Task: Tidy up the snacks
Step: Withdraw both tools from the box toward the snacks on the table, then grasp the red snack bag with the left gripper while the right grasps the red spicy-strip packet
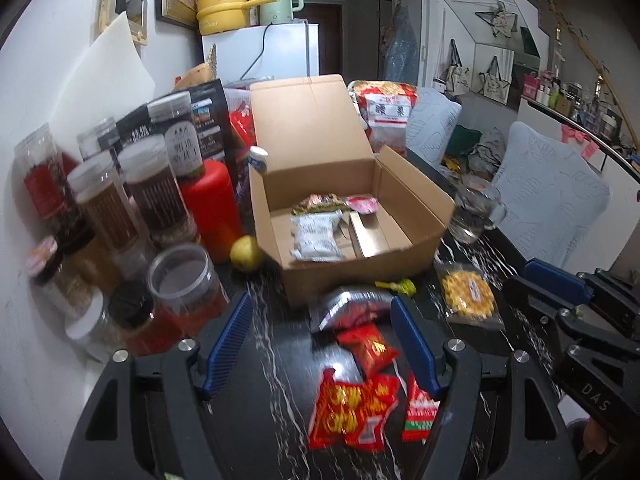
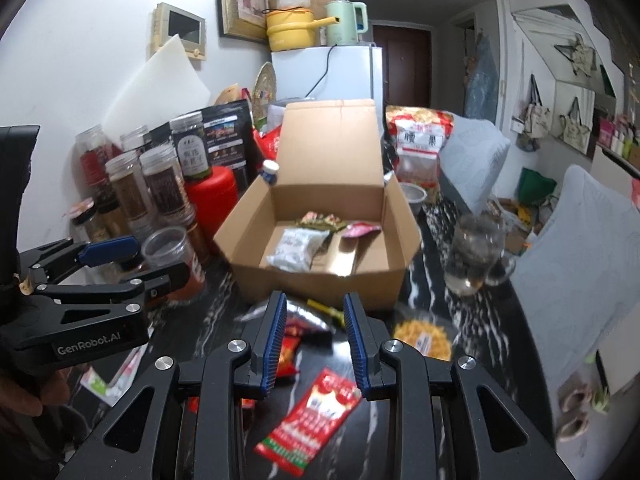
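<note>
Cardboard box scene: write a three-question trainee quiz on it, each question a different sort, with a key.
1. True or false: the cardboard box stands open with packets inside.
2. Which lies nearest the box's front wall? A) yellow fruit B) green kettle C) glass mug
3. Fill in: neither the left gripper nor the right gripper holds ____.

Key: 1 true; 2 A; 3 anything.
</note>
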`<action>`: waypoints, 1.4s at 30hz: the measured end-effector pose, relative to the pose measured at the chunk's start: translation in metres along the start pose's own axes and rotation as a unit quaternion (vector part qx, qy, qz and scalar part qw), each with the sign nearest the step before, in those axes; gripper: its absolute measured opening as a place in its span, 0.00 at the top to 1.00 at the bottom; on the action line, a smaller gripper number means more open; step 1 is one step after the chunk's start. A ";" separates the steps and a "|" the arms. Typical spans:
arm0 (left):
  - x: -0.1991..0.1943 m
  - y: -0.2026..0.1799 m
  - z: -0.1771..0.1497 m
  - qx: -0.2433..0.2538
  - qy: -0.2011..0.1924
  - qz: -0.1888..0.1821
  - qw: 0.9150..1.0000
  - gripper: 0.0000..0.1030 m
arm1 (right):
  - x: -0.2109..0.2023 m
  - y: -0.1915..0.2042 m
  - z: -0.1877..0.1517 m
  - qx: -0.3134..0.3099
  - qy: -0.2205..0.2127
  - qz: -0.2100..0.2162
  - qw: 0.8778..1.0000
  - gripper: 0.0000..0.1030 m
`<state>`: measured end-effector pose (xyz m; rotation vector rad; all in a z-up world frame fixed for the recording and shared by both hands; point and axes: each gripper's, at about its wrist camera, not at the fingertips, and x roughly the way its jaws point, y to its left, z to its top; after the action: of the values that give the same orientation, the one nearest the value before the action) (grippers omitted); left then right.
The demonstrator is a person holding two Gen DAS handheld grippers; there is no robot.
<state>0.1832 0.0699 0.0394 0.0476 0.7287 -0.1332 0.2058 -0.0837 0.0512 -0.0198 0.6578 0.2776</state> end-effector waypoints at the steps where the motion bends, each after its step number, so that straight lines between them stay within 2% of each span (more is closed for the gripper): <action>1: -0.001 -0.001 -0.005 0.000 0.002 -0.003 1.000 0.31 | 0.000 0.000 -0.006 0.004 0.004 0.001 1.000 0.71; 11: 0.006 -0.006 -0.044 -0.003 0.032 -0.031 0.999 0.31 | 0.003 -0.002 -0.051 0.036 0.038 -0.002 0.999 0.71; 22: 0.028 -0.013 -0.075 -0.005 0.066 -0.072 0.995 0.31 | 0.030 -0.006 -0.087 0.062 0.089 -0.004 0.994 0.71; 24: 0.032 -0.016 -0.080 -0.004 0.073 -0.079 0.994 0.31 | 0.034 -0.007 -0.092 0.067 0.095 -0.004 0.993 0.63; 29: 0.049 -0.021 -0.090 0.004 0.098 -0.075 0.992 0.31 | 0.044 -0.011 -0.104 0.076 0.113 -0.004 0.991 0.58; 31: 0.060 -0.022 -0.092 0.007 0.112 -0.072 0.991 0.27 | 0.048 -0.015 -0.109 0.083 0.120 -0.007 0.989 0.57; 32: 0.065 -0.021 -0.093 0.007 0.116 -0.071 0.991 0.20 | 0.050 -0.017 -0.110 0.087 0.123 -0.008 0.989 0.57; 39: 0.095 -0.017 -0.097 0.005 0.141 -0.063 0.988 0.20 | 0.064 -0.024 -0.116 0.098 0.144 -0.009 0.985 0.50; 42: 0.105 -0.015 -0.099 0.005 0.152 -0.059 0.987 0.20 | 0.072 -0.021 -0.115 0.095 0.152 -0.004 0.984 0.43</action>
<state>0.1928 0.0534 -0.1045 0.0346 1.0373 -0.2466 0.1968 -0.0985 -0.0853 0.1196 0.9847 0.2052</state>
